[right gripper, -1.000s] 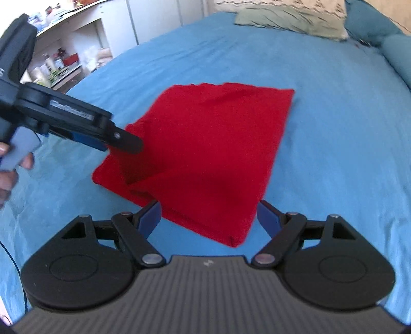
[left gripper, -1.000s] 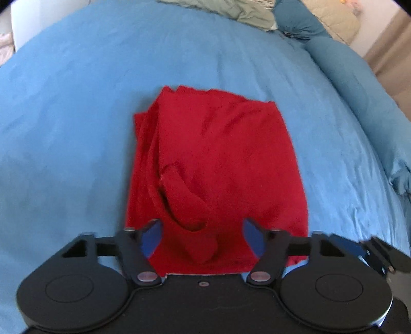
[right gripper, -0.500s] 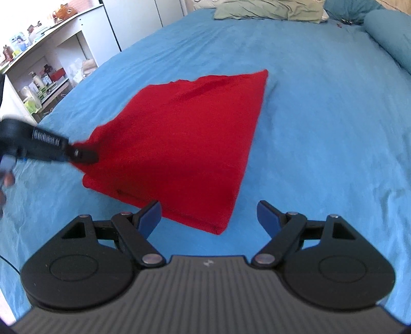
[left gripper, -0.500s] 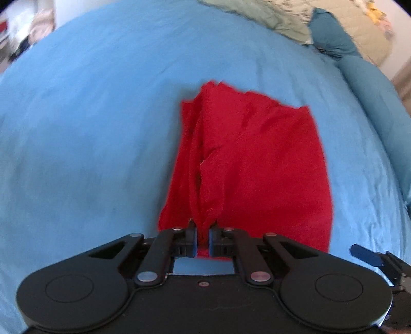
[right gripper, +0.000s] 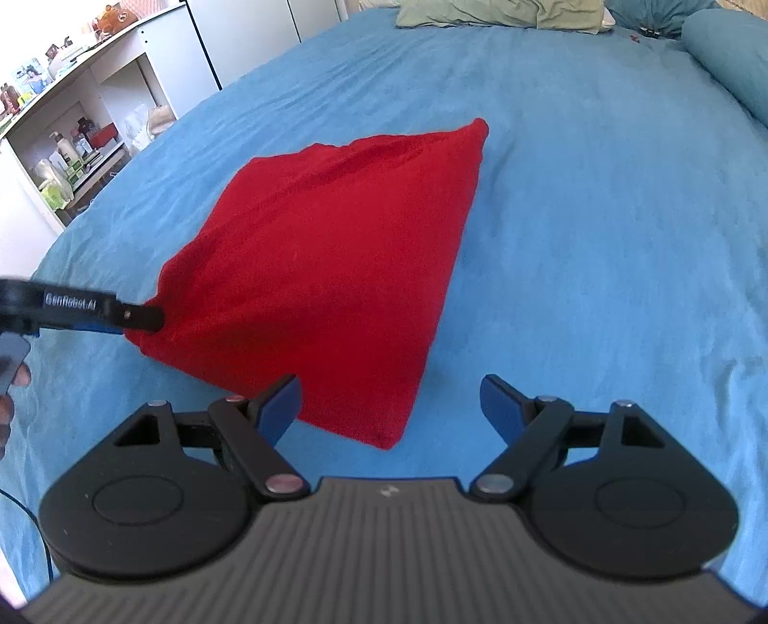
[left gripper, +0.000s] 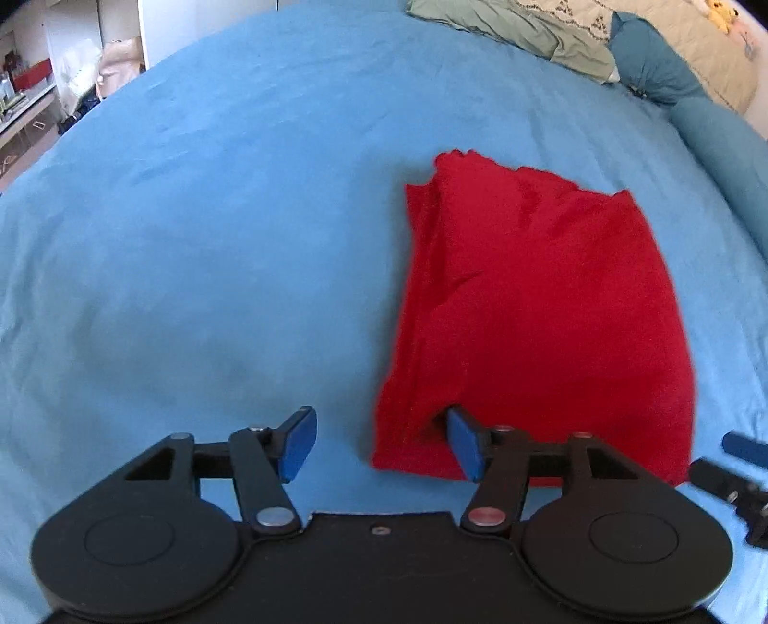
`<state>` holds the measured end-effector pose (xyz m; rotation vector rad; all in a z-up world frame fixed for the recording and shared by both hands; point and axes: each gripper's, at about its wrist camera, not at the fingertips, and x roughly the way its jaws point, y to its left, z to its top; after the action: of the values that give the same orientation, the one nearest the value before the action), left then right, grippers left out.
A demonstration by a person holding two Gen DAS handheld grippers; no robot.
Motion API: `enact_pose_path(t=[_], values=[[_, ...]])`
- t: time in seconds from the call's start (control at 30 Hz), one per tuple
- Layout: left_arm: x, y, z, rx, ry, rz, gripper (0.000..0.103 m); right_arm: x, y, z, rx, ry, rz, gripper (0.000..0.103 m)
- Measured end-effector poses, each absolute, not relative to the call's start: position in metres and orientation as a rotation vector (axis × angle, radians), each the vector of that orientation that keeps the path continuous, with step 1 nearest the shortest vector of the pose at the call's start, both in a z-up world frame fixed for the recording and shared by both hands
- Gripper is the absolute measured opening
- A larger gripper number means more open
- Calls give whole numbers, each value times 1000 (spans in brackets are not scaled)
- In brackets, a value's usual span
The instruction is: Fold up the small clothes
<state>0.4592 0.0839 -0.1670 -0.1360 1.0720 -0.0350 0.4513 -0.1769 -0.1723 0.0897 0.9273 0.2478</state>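
A folded red garment [left gripper: 537, 312] lies on the blue bed sheet [left gripper: 216, 240]. My left gripper [left gripper: 381, 444] is open at the garment's near left corner, its right fingertip [left gripper: 463, 444] tucked against the cloth's edge and its left fingertip [left gripper: 297, 441] over bare sheet. In the right wrist view the garment [right gripper: 331, 259] lies ahead and the left gripper [right gripper: 139, 319] touches its left corner. My right gripper [right gripper: 391, 408] is open and empty just above the garment's near corner.
Pillows [left gripper: 528, 29] and a blue bolster [left gripper: 710, 129] lie at the head of the bed. White shelves with bottles [right gripper: 72, 144] stand beside the bed on the left. The right gripper's tip [left gripper: 734, 465] shows at the left wrist view's right edge.
My left gripper shut on the garment's near corner, then opened and shifted left, so the garment now sits to its right. The right gripper stayed open.
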Motion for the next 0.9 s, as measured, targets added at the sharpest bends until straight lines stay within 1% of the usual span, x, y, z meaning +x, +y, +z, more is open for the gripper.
enact_pose_path(t=[0.17, 0.3, 0.43, 0.5, 0.53, 0.57, 0.63, 0.67, 0.73, 0.83, 0.9], values=[[465, 89, -187, -150, 1087, -20, 69, 467, -179, -191, 99, 974, 216, 97], [466, 79, -187, -64, 1073, -31, 70, 476, -183, -206, 119, 1004, 200, 97], [470, 71, -171, 2, 1066, -61, 68, 475, -183, -193, 116, 999, 214, 98], [473, 67, -155, 39, 1035, -84, 70, 475, -186, -177, 126, 976, 237, 98], [477, 65, -144, 59, 1009, -101, 76, 478, -187, -168, 123, 964, 243, 98], [481, 62, -135, 74, 987, -116, 89, 481, -189, -160, 124, 955, 249, 98], [493, 57, -118, 102, 922, -150, 103, 493, -193, -147, 157, 952, 258, 98], [499, 55, -114, 111, 894, -170, 103, 500, -195, -144, 180, 954, 257, 98], [520, 51, -114, 114, 903, -227, 103, 515, -200, -141, 244, 961, 245, 100], [558, 52, -134, 18, 990, -316, 103, 539, -202, -149, 331, 988, 229, 101], [577, 60, -150, -56, 1047, -338, 101, 553, -205, -161, 394, 1011, 231, 101]])
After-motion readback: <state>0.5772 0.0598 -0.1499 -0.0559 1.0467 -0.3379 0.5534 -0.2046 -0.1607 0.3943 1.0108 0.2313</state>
